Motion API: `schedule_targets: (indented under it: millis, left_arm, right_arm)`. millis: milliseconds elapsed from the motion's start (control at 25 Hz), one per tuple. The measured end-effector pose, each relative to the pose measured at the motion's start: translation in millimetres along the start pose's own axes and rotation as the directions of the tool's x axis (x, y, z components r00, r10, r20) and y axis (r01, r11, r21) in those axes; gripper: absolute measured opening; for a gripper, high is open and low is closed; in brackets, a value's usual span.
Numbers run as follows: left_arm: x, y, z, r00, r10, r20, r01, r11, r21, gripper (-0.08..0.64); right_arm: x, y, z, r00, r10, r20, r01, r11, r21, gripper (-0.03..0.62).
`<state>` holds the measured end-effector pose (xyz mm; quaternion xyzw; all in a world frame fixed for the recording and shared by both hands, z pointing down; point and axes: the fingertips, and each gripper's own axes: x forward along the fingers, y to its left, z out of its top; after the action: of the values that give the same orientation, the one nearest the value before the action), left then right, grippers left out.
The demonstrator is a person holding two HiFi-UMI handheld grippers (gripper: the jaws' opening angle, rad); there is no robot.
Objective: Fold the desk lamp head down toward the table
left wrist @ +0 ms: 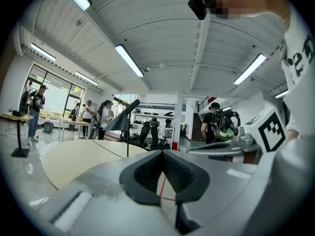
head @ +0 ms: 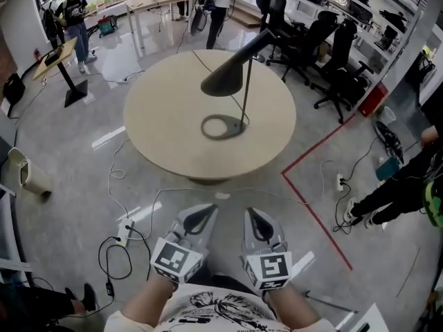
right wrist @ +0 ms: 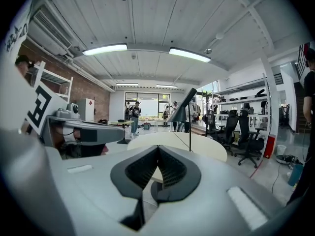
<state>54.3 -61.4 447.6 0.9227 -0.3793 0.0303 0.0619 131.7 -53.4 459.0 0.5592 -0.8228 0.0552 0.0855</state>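
A black desk lamp stands on the round beige table [head: 166, 130], right of its centre. Its cone head [head: 223, 81] hangs from a slanted arm, raised above the ring base [head: 221, 126]. Both grippers are held low over the floor, well short of the table's near edge. My left gripper [head: 202, 218] is shut and holds nothing; my right gripper [head: 259, 220] is shut and empty beside it. In the left gripper view the lamp [left wrist: 123, 121] is far beyond the shut jaws. In the right gripper view the lamp [right wrist: 183, 110] is also far ahead.
A lamp cord [head: 208, 68] runs across the table to its far edge. Red tape [head: 315, 209] marks the floor on the right. Black office chairs [head: 332, 47] stand at the back right. A power strip with cables [head: 124, 232] lies front left. People [head: 73, 19] stand far behind.
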Motion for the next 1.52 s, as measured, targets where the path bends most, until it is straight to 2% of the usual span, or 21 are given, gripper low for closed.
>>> schedule_targets:
  millis: [80,240,440,880,1120,1320,1520]
  left_arm:
    - [-16,-9,3,0.999,0.028,0.020,-0.028,1.000,-0.004,0.005]
    - [-51,-30,-4,0.997,0.054,0.053,-0.051,0.997,-0.066,0.005]
    - [-77,-42,-2,0.994,0.077,0.074,-0.075,0.997,-0.036,0.005]
    - [-130,-53,7,0.996,0.030,0.082,-0.029,1.000,-0.012,0.005]
    - [-153,-55,16,0.993,0.031,0.116,-0.032,0.999,0.006,0.005]
    - [-170,-64,12,0.994,0.011,0.111,-0.014,1.000,0.027,0.005]
    - [-170,-73,7,0.993,-0.007,0.117,0.004,1.000,0.030,0.005]
  right_arm:
    - [-14,13,-6,1.000,0.026,-0.005,-0.026,1.000,0.006,0.009]
    - [-39,38,-22,0.998,0.057,-0.034,-0.057,0.998,0.000,0.009]
    - [-64,49,-15,0.999,0.051,0.010,-0.051,0.999,0.005,0.009]
    - [-103,80,-2,0.999,-0.015,0.051,0.015,1.000,-0.013,0.009]
    - [-120,109,6,0.997,-0.012,0.073,0.018,0.997,-0.081,0.008]
    - [-129,126,0,0.998,-0.005,0.069,0.010,0.997,-0.071,0.008]
    - [-134,123,-5,0.998,-0.012,0.065,0.015,0.998,-0.054,0.008]
